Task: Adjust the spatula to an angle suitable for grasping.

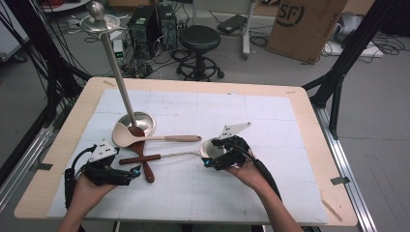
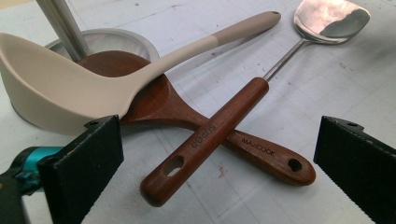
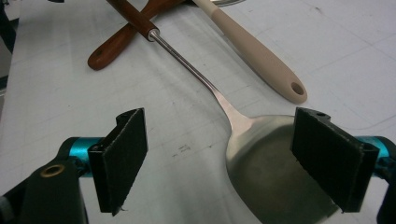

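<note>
A steel spatula (image 1: 179,155) with a dark wooden handle lies across a wooden spoon (image 1: 146,166) near the mat's middle. A beige ladle (image 1: 128,135) rests on the spoon's bowl, beside a steel stand's round base (image 1: 147,120). My left gripper (image 1: 138,172) is open, low at the crossed handles' near ends; in the left gripper view the spatula handle (image 2: 210,135) and spoon handle (image 2: 268,154) lie between its jaws, untouched. My right gripper (image 1: 209,162) is open over the spatula blade (image 3: 266,163), which sits between and under its pads without being pressed.
The stand's tall pole (image 1: 116,63) rises leftward from its base and carries a small dish on top. A white gridded mat (image 1: 270,121) covers the wooden table (image 1: 309,106). Beyond the table stand a black stool (image 1: 199,38) and a cardboard box (image 1: 304,24).
</note>
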A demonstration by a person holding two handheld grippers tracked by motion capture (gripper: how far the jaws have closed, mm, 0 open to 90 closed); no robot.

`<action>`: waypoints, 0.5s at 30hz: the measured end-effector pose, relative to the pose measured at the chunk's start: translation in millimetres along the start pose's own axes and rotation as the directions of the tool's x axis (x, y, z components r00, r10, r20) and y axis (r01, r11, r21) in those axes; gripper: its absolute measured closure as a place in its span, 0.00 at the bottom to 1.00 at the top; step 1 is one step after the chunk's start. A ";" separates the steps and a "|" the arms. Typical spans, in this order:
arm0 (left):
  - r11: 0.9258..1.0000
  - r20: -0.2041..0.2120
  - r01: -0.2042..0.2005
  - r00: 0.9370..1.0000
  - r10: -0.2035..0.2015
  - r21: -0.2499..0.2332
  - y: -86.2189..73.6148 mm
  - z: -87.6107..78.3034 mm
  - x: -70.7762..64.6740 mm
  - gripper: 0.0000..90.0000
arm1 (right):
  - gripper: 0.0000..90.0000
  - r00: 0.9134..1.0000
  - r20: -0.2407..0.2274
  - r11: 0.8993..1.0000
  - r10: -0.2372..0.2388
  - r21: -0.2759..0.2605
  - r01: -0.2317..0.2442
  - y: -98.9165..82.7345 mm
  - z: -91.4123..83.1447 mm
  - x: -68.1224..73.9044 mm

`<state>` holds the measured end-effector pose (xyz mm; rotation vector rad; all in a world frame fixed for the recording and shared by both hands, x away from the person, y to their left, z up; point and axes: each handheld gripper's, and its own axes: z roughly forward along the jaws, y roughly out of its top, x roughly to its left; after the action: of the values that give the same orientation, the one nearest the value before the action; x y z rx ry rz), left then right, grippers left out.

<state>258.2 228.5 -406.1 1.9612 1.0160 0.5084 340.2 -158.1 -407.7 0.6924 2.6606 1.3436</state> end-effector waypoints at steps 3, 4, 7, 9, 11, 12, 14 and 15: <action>1.000 0.002 -0.002 1.000 0.002 0.001 0.0 0.2 0.4 0.02 | 0.24 1.000 -0.007 1.000 0.000 -0.006 0.000 1.9 3.1 -0.1; 1.000 0.002 -0.004 1.000 0.004 0.002 0.1 0.3 0.5 0.02 | 0.25 1.000 -0.010 1.000 -0.002 -0.008 0.001 3.2 4.6 -0.1; 1.000 0.003 -0.002 1.000 0.002 0.001 0.1 0.6 0.3 0.02 | 0.28 1.000 -0.013 1.000 -0.003 -0.011 0.003 6.3 8.7 0.4; 1.000 0.003 -0.001 1.000 0.001 0.001 0.1 0.8 0.2 0.02 | 0.29 1.000 -0.014 1.000 -0.008 -0.003 0.008 9.5 12.1 -0.1; 1.000 0.003 -0.001 1.000 0.001 0.001 0.1 0.8 0.2 0.02 | 0.29 1.000 -0.026 1.000 -0.013 0.009 0.014 16.9 17.2 0.5; 1.000 0.003 -0.001 1.000 0.001 0.000 0.1 0.8 0.2 0.02 | 0.30 0.999 -0.028 1.000 -0.017 0.012 0.018 19.9 18.7 1.3; 1.000 0.003 -0.001 1.000 0.001 0.000 0.1 0.8 0.4 0.02 | 0.30 0.999 -0.029 1.000 -0.019 0.015 0.020 22.8 20.1 2.2; 1.000 0.003 -0.001 1.000 0.001 -0.001 0.1 0.8 0.4 0.02 | 0.31 0.999 -0.032 1.000 -0.029 0.012 0.029 25.6 21.8 2.4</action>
<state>259.1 228.4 -406.4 1.9614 1.0128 0.5057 353.1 -127.8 -400.8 0.6370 2.6946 1.3434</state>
